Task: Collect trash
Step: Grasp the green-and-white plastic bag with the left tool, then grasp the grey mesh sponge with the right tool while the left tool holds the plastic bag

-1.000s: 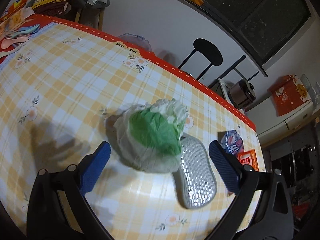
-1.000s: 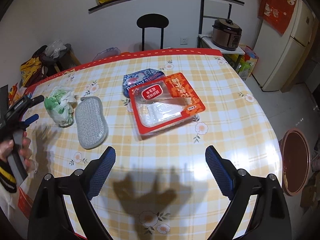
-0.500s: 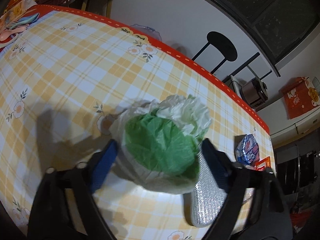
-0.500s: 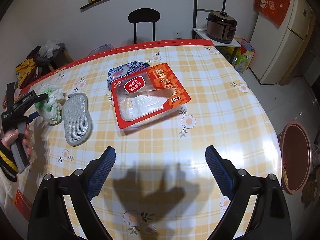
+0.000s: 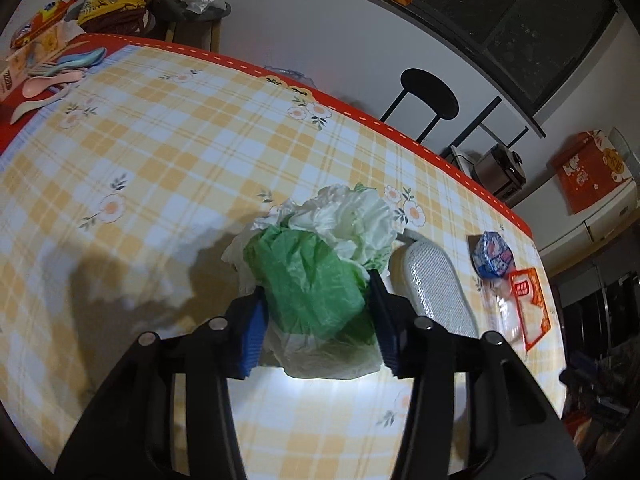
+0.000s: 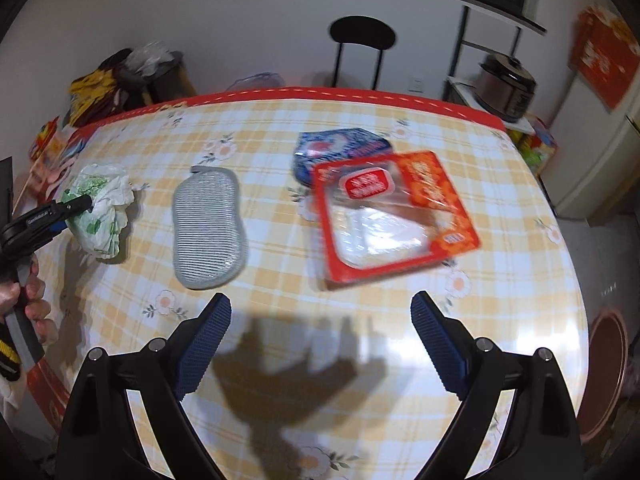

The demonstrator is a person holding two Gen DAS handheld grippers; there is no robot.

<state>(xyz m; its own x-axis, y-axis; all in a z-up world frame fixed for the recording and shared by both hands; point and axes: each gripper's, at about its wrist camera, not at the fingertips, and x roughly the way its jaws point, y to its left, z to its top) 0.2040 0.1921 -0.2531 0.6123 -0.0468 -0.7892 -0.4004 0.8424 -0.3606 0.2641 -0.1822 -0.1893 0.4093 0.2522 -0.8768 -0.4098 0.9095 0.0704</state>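
Observation:
A crumpled green and white plastic bag point(image 5: 316, 276) sits on the yellow checked table point(image 5: 160, 168). My left gripper point(image 5: 316, 320) is shut on the bag, its blue pads pressing both sides. The bag point(image 6: 100, 208) and the left gripper point(image 6: 68, 210) also show at the far left of the right wrist view. My right gripper point(image 6: 320, 344) is open and empty above the table's near side. A red and clear food tray point(image 6: 392, 216) and a blue wrapper point(image 6: 340, 148) lie ahead of it.
A grey scrubbing pad point(image 6: 208, 224) lies between the bag and the tray. Spoons and a box point(image 5: 44, 72) sit at the table's far left. A black stool point(image 6: 360, 44), a rice cooker point(image 6: 508, 84) and a round brown bin point(image 6: 604, 372) stand around the table.
My left gripper moved forward around the bag and closed on it. My right gripper shifted left over the table, staying open.

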